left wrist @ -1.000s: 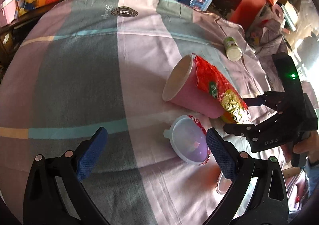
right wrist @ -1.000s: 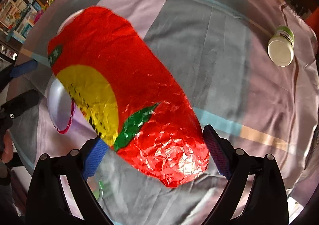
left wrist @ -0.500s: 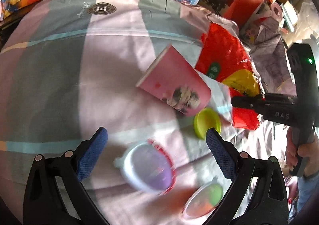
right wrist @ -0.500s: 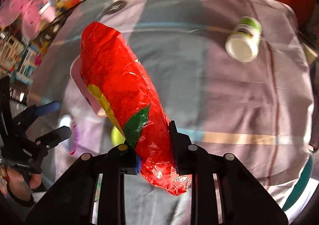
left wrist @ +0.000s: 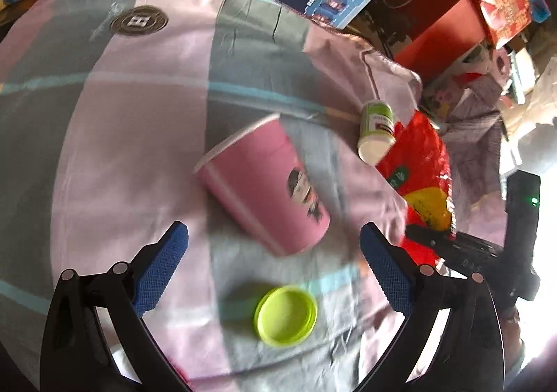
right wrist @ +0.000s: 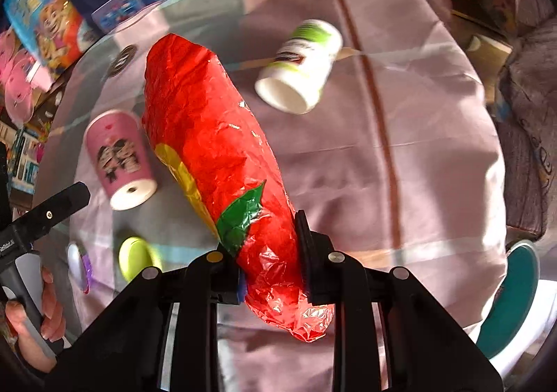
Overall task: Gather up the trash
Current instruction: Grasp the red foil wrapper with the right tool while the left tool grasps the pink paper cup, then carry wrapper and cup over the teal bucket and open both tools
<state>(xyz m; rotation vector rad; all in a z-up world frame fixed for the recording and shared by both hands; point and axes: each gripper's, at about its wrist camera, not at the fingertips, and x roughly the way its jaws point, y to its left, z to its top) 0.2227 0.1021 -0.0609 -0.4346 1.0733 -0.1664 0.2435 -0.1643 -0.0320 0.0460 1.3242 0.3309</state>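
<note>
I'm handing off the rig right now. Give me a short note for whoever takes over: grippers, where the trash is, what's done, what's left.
Right gripper: shut on the red foil wrapper, lifted off the cloth.
Left gripper: open, empty, hovering over the pink paper cup.
On the striped cloth: pink paper cup on its side, green lid near it, white-and-green bottle on its side farther back.
Done: wrapper picked up.
Left: bin the wrapper, then collect cup, lid and bottle. No bin clearly in view.

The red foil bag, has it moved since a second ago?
Yes. The red foil bag, formerly resting on the pink cup, is now lifted clear of it, clamped in the right hand-held gripper.
</note>
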